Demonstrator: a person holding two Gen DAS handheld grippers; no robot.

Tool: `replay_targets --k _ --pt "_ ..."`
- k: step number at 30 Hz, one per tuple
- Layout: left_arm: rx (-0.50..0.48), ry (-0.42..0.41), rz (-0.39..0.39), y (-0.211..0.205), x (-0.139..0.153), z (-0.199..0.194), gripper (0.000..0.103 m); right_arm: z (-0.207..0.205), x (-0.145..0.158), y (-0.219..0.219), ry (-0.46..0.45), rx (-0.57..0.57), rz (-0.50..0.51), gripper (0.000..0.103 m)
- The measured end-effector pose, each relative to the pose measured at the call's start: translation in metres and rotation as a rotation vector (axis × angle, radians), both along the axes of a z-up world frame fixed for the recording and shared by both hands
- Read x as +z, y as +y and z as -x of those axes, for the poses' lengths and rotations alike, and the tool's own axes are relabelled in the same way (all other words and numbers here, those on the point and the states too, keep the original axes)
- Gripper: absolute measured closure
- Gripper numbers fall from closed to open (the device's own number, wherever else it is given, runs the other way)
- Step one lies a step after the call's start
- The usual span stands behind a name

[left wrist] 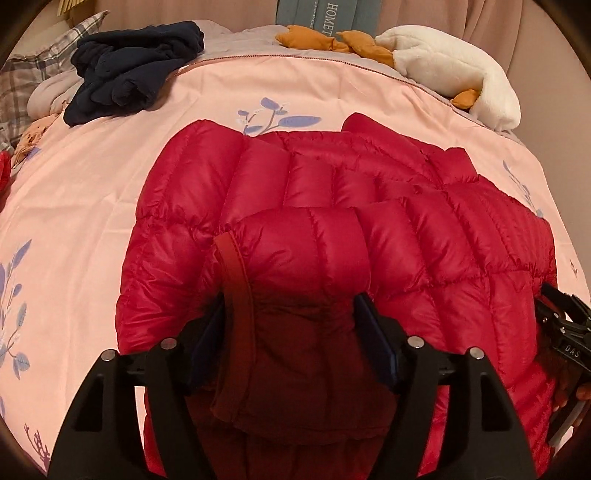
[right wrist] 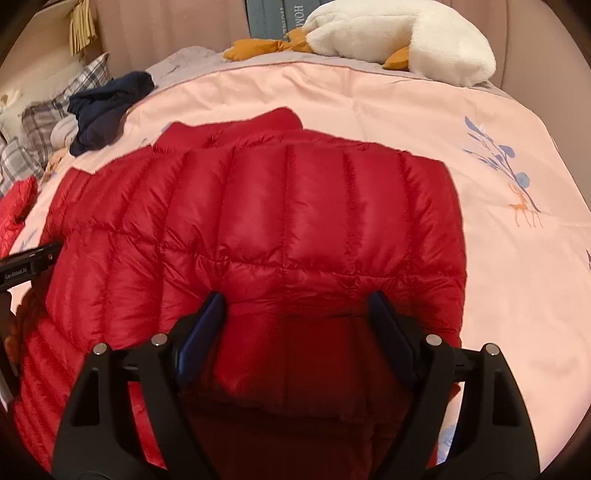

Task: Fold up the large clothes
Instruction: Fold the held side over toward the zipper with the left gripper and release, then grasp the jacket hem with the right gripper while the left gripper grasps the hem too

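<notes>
Both grippers stood over the red quilted down jacket, which lay spread on the pink bed cover with blue leaf prints. Seen from its own camera, the left gripper had its jaws apart, with a folded part of the jacket, showing a dark red trim band, bulging between them. The blue pads seemed to touch the fabric on both sides, but I could not tell whether they really pinched it. The right gripper was the same: jaws wide, puffy hem between them, grip uncertain.

In my judgement, the main risk was the material. The shiny shell looked slippery and the filling springy, so a shallow bite could slide off when the fold was lifted, and the fold could open again by itself. If one side held and the other did not, the jacket would probably fold crooked.

The cover looked soft and a little wrinkled, so it would likely give poor support for pressing a crease. Farther back lay a crumpled dark navy garment, a white plush toy with orange feet, a grey checked pillow and a blue-grey cushion with white letters, all well apart from the jacket. A pinkish curtain hung behind the bed.
</notes>
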State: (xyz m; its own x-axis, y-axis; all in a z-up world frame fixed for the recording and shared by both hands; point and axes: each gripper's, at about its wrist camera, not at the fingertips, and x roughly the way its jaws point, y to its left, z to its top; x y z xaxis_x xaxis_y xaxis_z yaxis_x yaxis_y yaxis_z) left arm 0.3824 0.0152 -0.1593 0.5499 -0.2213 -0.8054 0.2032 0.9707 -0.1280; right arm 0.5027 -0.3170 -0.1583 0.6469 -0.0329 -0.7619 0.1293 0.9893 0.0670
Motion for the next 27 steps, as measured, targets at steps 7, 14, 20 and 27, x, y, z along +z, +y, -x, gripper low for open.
replay_targets --k 7,14,20,27 --pt "0.043 0.012 0.173 0.045 0.03 0.049 0.018 0.102 0.036 -0.015 -0.127 0.018 -0.148 0.015" --pt "0.027 0.07 0.289 0.115 0.027 0.148 0.015 0.205 0.027 -0.056 -0.108 -0.081 -0.328 0.013" --pt "0.065 0.157 0.487 0.158 -0.004 0.214 0.015 0.27 0.015 -0.062 -0.071 -0.108 -0.43 0.012" --pt "0.009 0.188 0.578 0.155 -0.015 0.258 0.015 0.306 -0.011 -0.047 -0.008 -0.095 -0.548 0.012"
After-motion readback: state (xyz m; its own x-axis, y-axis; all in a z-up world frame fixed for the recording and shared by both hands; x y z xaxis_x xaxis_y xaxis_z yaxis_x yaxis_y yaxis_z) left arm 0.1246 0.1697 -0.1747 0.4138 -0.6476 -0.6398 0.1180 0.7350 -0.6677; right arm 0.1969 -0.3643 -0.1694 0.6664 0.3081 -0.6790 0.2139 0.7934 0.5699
